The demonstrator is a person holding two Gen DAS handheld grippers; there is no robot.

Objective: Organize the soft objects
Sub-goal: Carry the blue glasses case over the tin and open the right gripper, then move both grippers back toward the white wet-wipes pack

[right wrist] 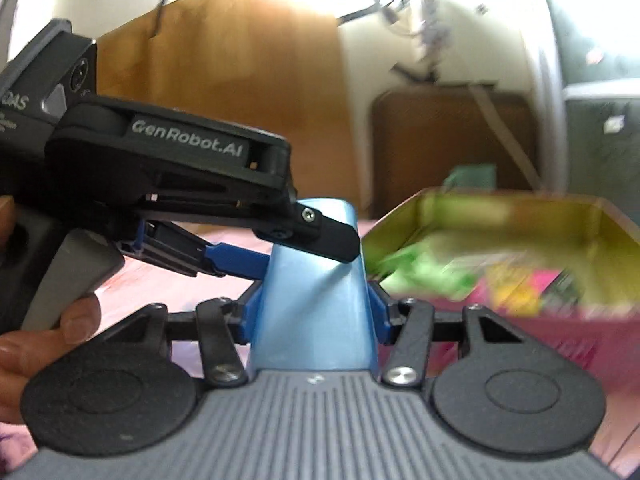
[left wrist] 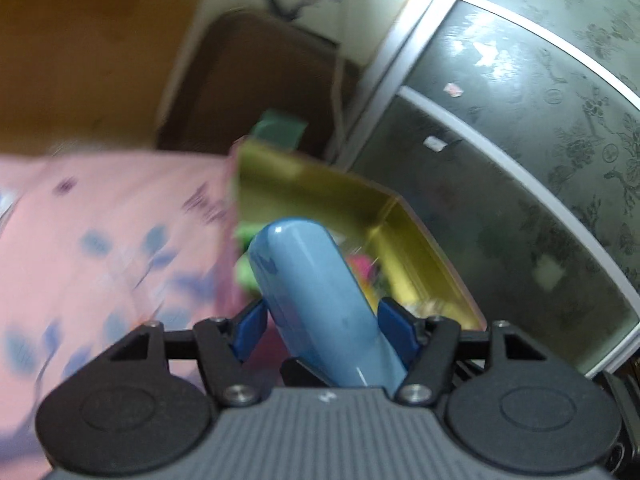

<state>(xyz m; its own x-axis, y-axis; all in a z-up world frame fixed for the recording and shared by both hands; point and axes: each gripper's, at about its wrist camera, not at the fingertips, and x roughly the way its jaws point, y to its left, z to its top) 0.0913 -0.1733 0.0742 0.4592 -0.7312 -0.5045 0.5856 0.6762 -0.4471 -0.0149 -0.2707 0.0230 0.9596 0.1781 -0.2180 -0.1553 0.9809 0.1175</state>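
Note:
A smooth light-blue oblong object [left wrist: 316, 300] is held between both grippers. My left gripper [left wrist: 322, 320] is shut on it, its rounded end pointing toward the open gold-lined box [left wrist: 404, 232]. In the right wrist view my right gripper [right wrist: 316, 304] is also shut on the blue object [right wrist: 316, 312], and the left gripper [right wrist: 320, 236] reaches in from the left and clamps its far end. The box [right wrist: 600, 232] sits to the right with green, pink and yellow soft items [right wrist: 512, 280] inside, blurred.
A pink floral bedsheet [left wrist: 100, 248] covers the surface under the box. A dark patterned glass wardrobe door [left wrist: 540, 140] stands at the right. A brown wooden headboard [right wrist: 240, 100] and a dark brown board [right wrist: 448, 144] stand behind.

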